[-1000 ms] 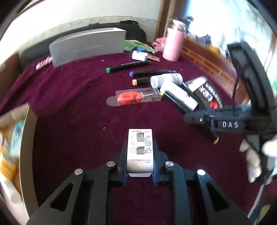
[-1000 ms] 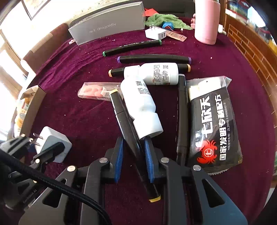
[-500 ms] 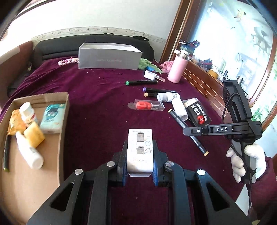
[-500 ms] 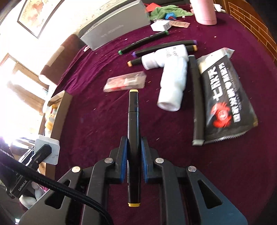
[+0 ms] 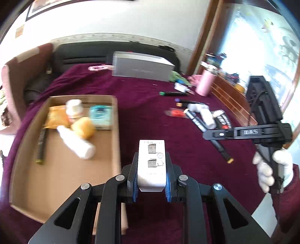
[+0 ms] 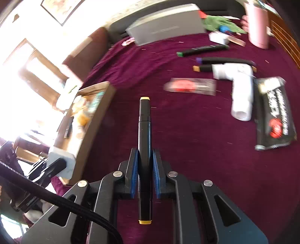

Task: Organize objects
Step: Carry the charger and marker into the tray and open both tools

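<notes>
Partly complete: the cardboard box holds several items. Left gripper clamps a white charger; right gripper clamps a black marker. Markers, bottles and packets lie outside the box.

A home living room; a maroon cloth covers the work surface; a dark sofa stands against a white wall with a patterned border; a framed picture hangs above; sunlit windows.
</notes>
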Demonstrator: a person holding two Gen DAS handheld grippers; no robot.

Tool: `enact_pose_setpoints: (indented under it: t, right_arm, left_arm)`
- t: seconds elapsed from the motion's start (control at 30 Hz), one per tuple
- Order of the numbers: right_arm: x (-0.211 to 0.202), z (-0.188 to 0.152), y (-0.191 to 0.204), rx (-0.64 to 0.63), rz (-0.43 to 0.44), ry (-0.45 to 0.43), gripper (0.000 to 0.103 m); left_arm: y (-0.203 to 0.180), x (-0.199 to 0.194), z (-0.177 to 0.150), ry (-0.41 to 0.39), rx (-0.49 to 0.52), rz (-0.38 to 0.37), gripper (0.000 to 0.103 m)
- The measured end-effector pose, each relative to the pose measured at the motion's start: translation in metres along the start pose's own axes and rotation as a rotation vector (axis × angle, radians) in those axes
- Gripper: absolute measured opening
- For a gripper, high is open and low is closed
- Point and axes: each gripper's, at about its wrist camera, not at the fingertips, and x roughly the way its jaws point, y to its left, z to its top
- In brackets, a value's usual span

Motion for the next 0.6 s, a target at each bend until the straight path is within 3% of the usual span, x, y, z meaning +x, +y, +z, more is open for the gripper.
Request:
enact_pose_setpoints:
  t: [0.33,0.6]
  right_arm:
    - [0.058,0.012,0.102,-0.095,0.178,0.098,0.013]
    - [0.144,0.010,0.174,-0.098,0.256,0.256,0.013]
  left_arm:
    - [0.098,-0.012,-0.002,0.041,-0.082,0.231,0.018]
    - [0.159,0.003,-0.008,0.138,-0.135,0.279,0.018]
